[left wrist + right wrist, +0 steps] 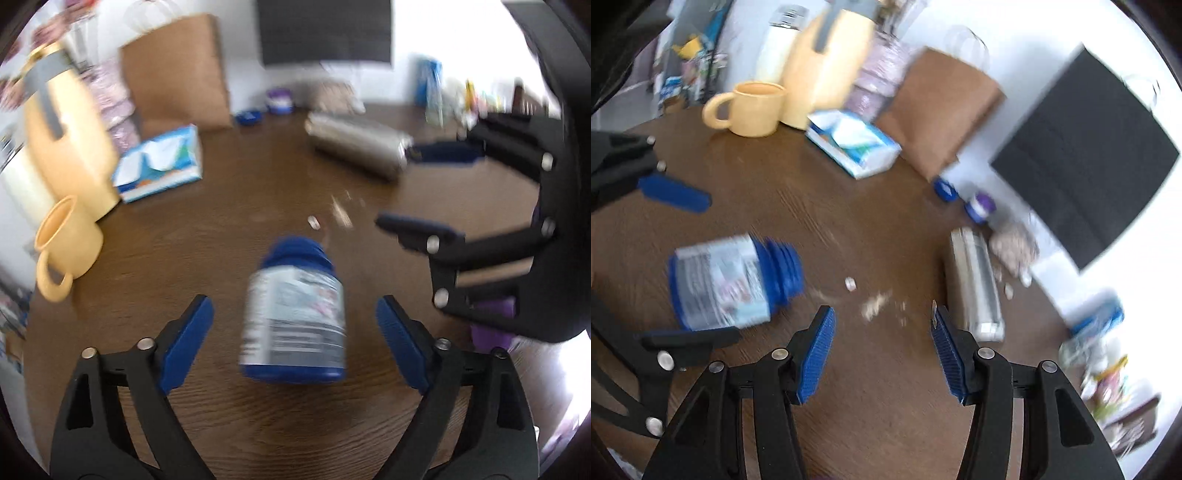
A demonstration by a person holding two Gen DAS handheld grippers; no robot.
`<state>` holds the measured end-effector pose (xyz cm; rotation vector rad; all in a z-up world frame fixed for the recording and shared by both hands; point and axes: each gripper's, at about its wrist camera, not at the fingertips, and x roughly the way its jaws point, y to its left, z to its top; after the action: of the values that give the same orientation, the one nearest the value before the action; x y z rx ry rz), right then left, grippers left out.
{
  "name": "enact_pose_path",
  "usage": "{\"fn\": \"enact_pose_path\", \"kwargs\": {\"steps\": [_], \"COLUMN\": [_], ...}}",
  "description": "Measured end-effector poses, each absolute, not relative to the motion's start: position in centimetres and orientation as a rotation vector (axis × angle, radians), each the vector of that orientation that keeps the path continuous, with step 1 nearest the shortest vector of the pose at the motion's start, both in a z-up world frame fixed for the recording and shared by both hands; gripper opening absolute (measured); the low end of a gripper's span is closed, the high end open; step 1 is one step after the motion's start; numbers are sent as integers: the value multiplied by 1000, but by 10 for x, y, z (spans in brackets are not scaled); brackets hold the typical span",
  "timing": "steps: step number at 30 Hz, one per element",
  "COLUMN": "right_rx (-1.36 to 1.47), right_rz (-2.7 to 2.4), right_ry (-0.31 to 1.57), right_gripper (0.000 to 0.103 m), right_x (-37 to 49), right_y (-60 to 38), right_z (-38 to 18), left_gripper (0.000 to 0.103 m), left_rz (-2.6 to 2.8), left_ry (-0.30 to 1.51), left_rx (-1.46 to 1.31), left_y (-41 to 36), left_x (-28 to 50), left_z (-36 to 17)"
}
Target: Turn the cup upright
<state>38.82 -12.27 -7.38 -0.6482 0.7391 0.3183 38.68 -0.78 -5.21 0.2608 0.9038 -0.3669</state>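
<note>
A steel cup (358, 147) (975, 284) lies on its side on the brown wooden table (207, 236), just right of and beyond my right gripper's right finger. My right gripper (882, 317) (399, 188) is open and holds nothing; crumbs lie between its fingers. A blue bottle with a white label (295, 314) (731, 280) lies on its side too. My left gripper (293, 310) (720, 269) stands open around the bottle without touching it. The frames are blurred by motion.
A yellow mug (68, 240) (757, 109) stands upright by a tall yellow jug (70, 136) (827, 62). A tissue pack (162, 162) (853, 142), a brown paper bag (177, 70) (942, 110) and small jars (979, 205) sit behind. A pill (850, 284) lies mid-table.
</note>
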Motion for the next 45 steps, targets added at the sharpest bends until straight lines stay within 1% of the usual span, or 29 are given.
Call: {"fn": "enact_pose_path", "kwargs": {"steps": [1,2,6,10,13,16,18,19,20,21,23,26,27,28,29,36,37,39,41,42,45], "right_rx": [-633,-613,-538,-430,-282,-97,72,141,223,277,408,552,573,584,594,611,626,627,608,609,551], "right_rz": [308,306,300,342,431,520,622,660,704,732,821,910,908,901,903,911,902,873,826,812,771], "right_ry": [743,746,765,789,833,924,972,992,1020,1044,1113,1166,1169,1171,1173,1169,1162,1151,1144,1144,1160], "right_gripper": [59,59,59,59,59,59,66,76,83,84,84,83,81,72,71,71,71,71,71,71,70], "right_x": [385,385,388,389,387,387,386,385,385,386,389,392,393,393,394,393,395,401,405,406,406], "right_y": [-130,-135,-152,-163,-174,-188,-199,-203,-207,-208,-208,-205,-204,-204,-205,-203,-206,-210,-213,-215,-209], "right_z": [-75,-78,-80,-67,-54,-49,-46,-47,-49,-51,-61,-71,-73,-75,-75,-74,-74,-76,-77,-79,-85], "left_gripper": [66,58,58,58,58,58,58,58,58,58,58,58,58,57,57,55,54,48,28,26,27], "left_rz": [-347,-330,-348,-335,-333,-332,-341,-341,-343,-352,-394,-464,-474,-480,-481,-526,-533,-546,-548,-542,-550], "left_ry": [930,941,936,877,813,773,733,709,682,658,606,564,540,528,525,533,539,548,567,581,626], "left_rx": [297,306,248,272,257,225,216,211,200,181,130,118,131,147,154,82,76,67,82,95,75], "left_y": [-15,-17,-17,-25,-26,-25,-26,-28,-29,-29,-31,-40,-43,-45,-46,-30,-28,-26,-25,-26,-26], "left_x": [389,390,387,371,360,351,342,337,333,329,320,310,305,302,301,303,304,303,306,309,316], "left_z": [-59,-63,-65,-62,-50,-37,-30,-26,-22,-19,-11,-3,-2,-1,-1,0,1,0,-3,-5,-14]}}
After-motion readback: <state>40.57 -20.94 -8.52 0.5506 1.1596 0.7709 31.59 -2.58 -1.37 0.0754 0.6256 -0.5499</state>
